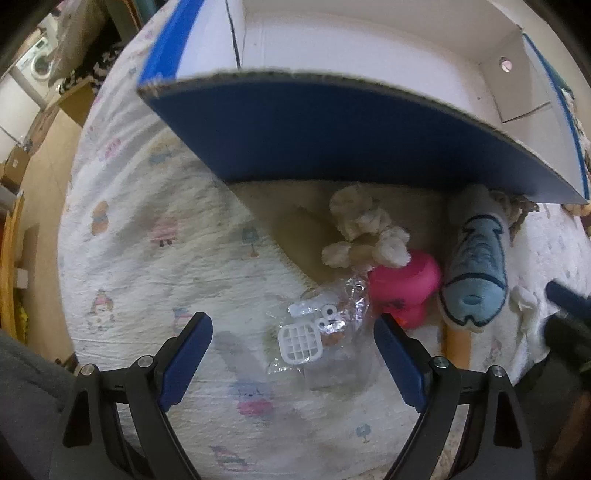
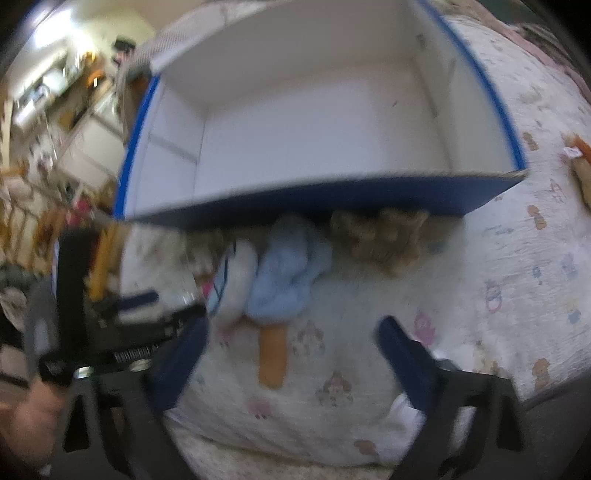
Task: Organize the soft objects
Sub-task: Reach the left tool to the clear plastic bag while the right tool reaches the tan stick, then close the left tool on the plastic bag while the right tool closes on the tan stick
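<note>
Blue-walled box (image 1: 332, 140) sits empty at the far side of the bed; every soft toy, like the blue plush (image 1: 476, 273), lies before it. My left tool (image 1: 293, 354) and right tool (image 2: 291, 350) gape, holding nothing.

A white quilt (image 1: 155, 236) printed with small pastel cartoon figures covers the soft surface that fills most of both views. Past its left edge in the left wrist view lies a pale wooden floor (image 1: 44, 173), with a white front-loading washing machine (image 1: 37, 64) far off at the upper left and a small cardboard carton (image 1: 14, 166) standing on the floor. In the blurred right wrist view, bright light (image 2: 55, 26) glares at the upper left above cluttered shelves (image 2: 48, 110).
</note>
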### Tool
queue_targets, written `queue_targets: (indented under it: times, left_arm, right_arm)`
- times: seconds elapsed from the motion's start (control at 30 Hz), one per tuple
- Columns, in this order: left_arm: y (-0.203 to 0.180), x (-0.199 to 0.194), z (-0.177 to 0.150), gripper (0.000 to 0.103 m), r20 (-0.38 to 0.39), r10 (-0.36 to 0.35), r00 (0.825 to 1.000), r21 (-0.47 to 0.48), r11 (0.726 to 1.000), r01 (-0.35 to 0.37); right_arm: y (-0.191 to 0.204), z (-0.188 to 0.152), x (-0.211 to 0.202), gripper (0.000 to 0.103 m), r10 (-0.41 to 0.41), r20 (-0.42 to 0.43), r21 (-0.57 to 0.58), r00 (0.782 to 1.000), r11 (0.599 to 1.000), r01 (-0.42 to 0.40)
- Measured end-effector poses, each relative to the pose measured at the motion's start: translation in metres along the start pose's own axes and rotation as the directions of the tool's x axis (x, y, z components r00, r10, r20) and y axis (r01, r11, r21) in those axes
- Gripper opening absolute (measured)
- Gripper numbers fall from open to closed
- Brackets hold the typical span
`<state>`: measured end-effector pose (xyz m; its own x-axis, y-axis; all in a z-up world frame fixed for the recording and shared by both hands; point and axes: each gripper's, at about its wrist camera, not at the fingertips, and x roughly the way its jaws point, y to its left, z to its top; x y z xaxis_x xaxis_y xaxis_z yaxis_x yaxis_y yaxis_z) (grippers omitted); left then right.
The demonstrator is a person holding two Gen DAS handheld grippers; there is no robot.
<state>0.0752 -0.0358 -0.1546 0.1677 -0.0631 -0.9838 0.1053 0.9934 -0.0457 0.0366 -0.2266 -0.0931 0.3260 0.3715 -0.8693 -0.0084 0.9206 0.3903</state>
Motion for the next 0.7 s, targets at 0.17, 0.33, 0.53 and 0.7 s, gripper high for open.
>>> queue_targets:
  times: [0.17, 0.33, 0.53, 0.7]
  left_arm:
    - [0.005, 0.026, 0.011, 0.074, -0.051, 0.001, 0.999, -0.029, 1.0, -0.002]
    - [0.007, 0.026, 0.015, 0.042, -0.022, 0.039, 0.999, -0.009, 0.999, -0.039]
    - [0.001, 0.018, 0.018, 0.022, 0.013, 0.058, 0.998, 0.014, 0.998, -0.058]
    - [0.005, 0.01, 0.011, 0.022, 0.028, 0.058, 0.998, -0.005, 0.998, -0.058]
  right_arm:
    - [0.022, -0.012, 0.029, 0.079, -0.055, -0.137, -0.098, 0.989, 0.994, 0.042]
    - [0.044, -0.022, 0.061, 0.075, -0.074, -0.236, -0.176, 0.969, 0.984, 0.032]
    - [0.057, -0.023, 0.089, 0.075, -0.135, -0.248, -0.215, 0.959, 0.973, 0.081]
    - [0.081, -0.031, 0.101, 0.05, -0.211, -0.207, -0.295, 0.955, 0.944, 0.145]
